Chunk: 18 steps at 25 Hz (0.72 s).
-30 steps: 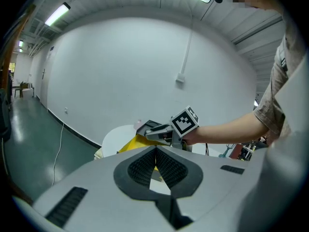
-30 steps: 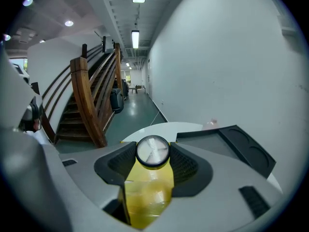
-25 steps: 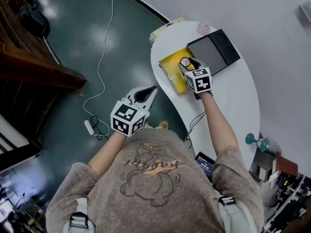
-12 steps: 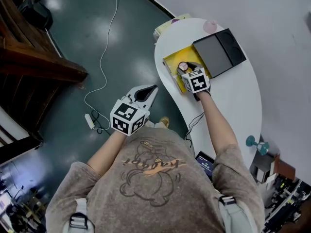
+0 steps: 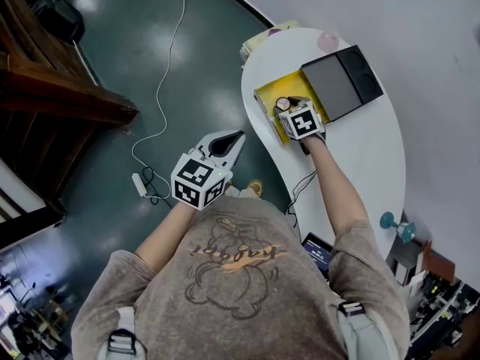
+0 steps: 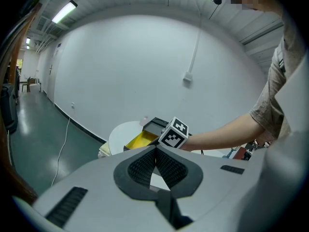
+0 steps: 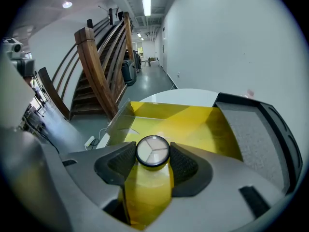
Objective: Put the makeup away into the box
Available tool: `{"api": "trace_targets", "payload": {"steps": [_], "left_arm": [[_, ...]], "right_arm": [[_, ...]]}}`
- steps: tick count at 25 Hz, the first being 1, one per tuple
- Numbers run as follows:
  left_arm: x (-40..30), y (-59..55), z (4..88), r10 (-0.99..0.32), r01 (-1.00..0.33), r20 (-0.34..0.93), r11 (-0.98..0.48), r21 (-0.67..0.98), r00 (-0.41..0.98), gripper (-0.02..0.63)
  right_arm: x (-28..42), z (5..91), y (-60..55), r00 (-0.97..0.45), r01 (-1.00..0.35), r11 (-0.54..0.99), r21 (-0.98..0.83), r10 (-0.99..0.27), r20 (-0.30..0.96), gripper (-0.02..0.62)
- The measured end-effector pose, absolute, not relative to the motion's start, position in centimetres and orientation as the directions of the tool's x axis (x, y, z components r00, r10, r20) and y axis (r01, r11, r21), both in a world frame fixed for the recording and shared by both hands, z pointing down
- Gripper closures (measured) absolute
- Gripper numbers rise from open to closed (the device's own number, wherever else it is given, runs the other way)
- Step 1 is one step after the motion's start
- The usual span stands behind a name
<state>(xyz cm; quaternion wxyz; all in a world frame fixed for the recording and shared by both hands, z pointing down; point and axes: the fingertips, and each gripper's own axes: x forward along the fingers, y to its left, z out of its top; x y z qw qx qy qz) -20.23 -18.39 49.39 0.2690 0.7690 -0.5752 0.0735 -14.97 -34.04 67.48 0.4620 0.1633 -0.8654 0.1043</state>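
Note:
A round makeup compact (image 7: 152, 151) with a black rim and pale powder in three wedges sits between the pads of my right gripper (image 7: 152, 154), which is shut on it. The compact (image 5: 283, 104) hangs just above the yellow inside of the open box (image 5: 270, 96) on the white table (image 5: 360, 156). The box (image 7: 193, 124) has a clear flap on its left side. My left gripper (image 5: 234, 142) is off the table to the left, over the floor, its jaws closed with nothing between them (image 6: 155, 159).
A black tray-like lid (image 5: 341, 81) with a grey inside lies against the box on its right. A pink item (image 5: 328, 41) sits at the table's far end, a teal stand (image 5: 396, 220) near its right edge. A white cable and power strip (image 5: 140, 186) lie on the floor.
My right gripper has come down with the compact, closer to the yellow box. The left gripper has stayed where it was.

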Motion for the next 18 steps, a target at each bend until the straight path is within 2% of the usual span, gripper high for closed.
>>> {"api": "trace_targets", "payload": {"steps": [8,18], "left_arm": [[-20.6,-18.2,48.9,-0.851,-0.925,0.415,-0.191,0.33,0.323,0.584],[-20.1,-18.2,47.9,-0.854,-0.911,0.38,-0.227,0.345,0.356,0.584]], "right_arm": [[-14.7,67.9,-33.9,-0.488,-0.417,0.907,-0.056,-0.172,0.856,0.367],[-13.9,64.9,-34.7,-0.54,-0.469,0.882,-0.04,-0.25,0.804,0.362]]}}
